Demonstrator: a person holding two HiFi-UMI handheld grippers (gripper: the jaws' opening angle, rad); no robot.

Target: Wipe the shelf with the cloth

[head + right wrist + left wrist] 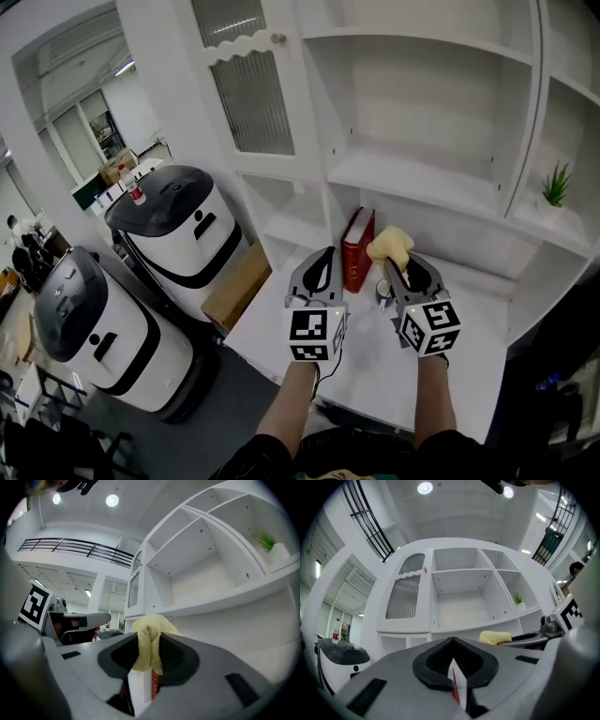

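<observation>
A yellow cloth (pixel 391 245) is bunched between the jaws of my right gripper (pixel 395 263), which is shut on it; in the right gripper view the cloth (pixel 149 639) fills the gap between the pads. My left gripper (pixel 324 253) is beside it, shut with nothing held. Both hover over the white counter (pixel 366 361) of the white shelf unit (pixel 412 183). A red book (pixel 358 248) stands upright just beyond the two grippers. The empty white shelves (pixel 461 613) fill the left gripper view, with the cloth (pixel 494 637) at the right.
A small potted plant (pixel 555 186) sits on the right side shelf. A small dark object (pixel 383 292) lies on the counter between the grippers. Two white-and-black machines (pixel 173 225) and a cardboard box (pixel 235 286) stand on the floor at the left. A glazed cabinet door (pixel 248 84) is at the upper left.
</observation>
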